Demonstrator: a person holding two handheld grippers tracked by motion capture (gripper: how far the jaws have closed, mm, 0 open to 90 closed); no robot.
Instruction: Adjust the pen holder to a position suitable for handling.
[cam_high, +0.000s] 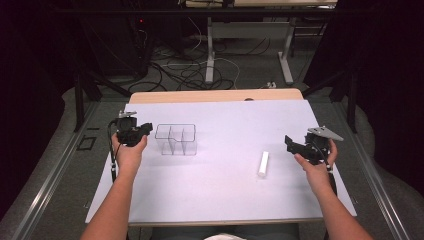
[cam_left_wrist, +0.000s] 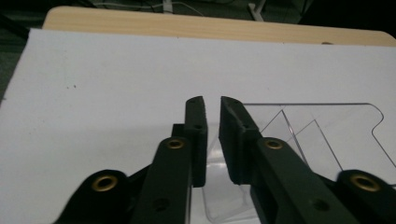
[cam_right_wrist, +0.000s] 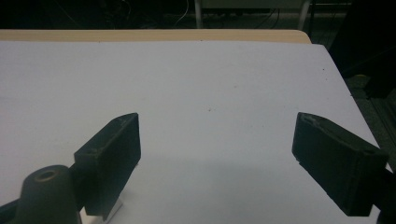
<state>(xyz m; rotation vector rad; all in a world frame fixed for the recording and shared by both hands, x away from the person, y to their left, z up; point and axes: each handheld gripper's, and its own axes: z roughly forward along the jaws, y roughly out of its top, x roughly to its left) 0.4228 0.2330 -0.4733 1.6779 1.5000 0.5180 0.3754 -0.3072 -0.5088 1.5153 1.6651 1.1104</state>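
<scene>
A clear plastic container (cam_high: 176, 139) with several compartments stands left of the sheet's middle; in the left gripper view its clear wall (cam_left_wrist: 327, 126) runs off to the right. My left gripper (cam_high: 148, 128) is at its left end. Its jaws (cam_left_wrist: 211, 100) stand almost together, with the container's thin near wall between them. A white cylinder (cam_high: 263, 164) lies on the sheet at the right. My right gripper (cam_high: 288, 141) hovers just right of it, jaws wide apart (cam_right_wrist: 218, 119) with nothing between them. A corner of the white cylinder (cam_right_wrist: 119, 206) peeks out under its left jaw.
A white sheet (cam_high: 225, 120) covers the wooden table (cam_high: 215, 95). Beyond the far edge are table legs and loose cables (cam_high: 190, 70) on the floor. Metal rails (cam_high: 55, 170) run along both sides of the table.
</scene>
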